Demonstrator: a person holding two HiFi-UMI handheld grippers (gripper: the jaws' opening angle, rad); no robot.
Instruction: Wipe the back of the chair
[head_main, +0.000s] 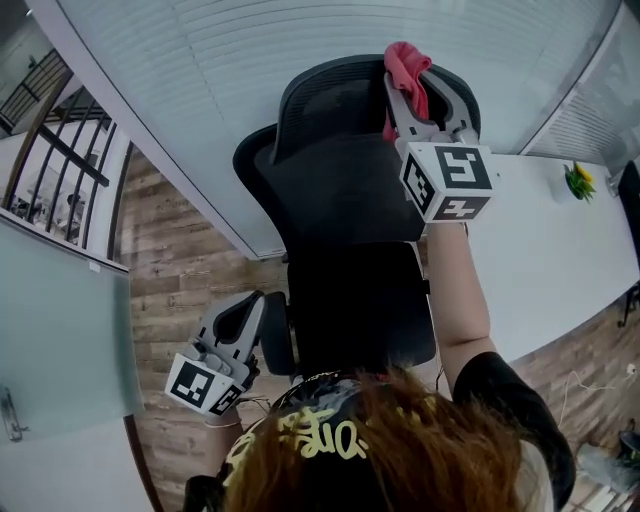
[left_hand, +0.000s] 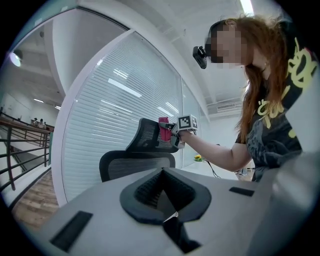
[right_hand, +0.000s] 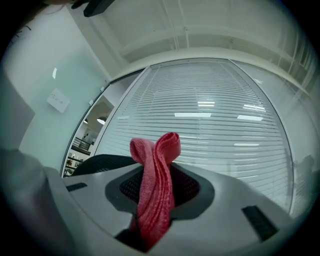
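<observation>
A curved wall of white blinds (head_main: 300, 40) stands behind the black mesh chair (head_main: 340, 200). The right gripper (head_main: 412, 100), jaws clenched on a pink cloth (head_main: 405, 62), is at the top of the headrest (head_main: 320, 95). The left gripper (head_main: 238, 318) hangs low beside the seat, jaws together and empty. With nothing steadying it, the chair may swivel under the wiping push.

A black mesh-backed office chair (head_main: 340, 200) and a pinkish-red terry cloth (head_main: 406, 68) are shown. The left gripper (head_main: 246, 308) and right gripper (head_main: 425, 92) are coloured grey, their marker cubes (head_main: 447, 180) white with black squares. The brown plank floor (head_main: 170, 275) is wood-grained; the tabletop (head_main: 560, 260) is white.
</observation>
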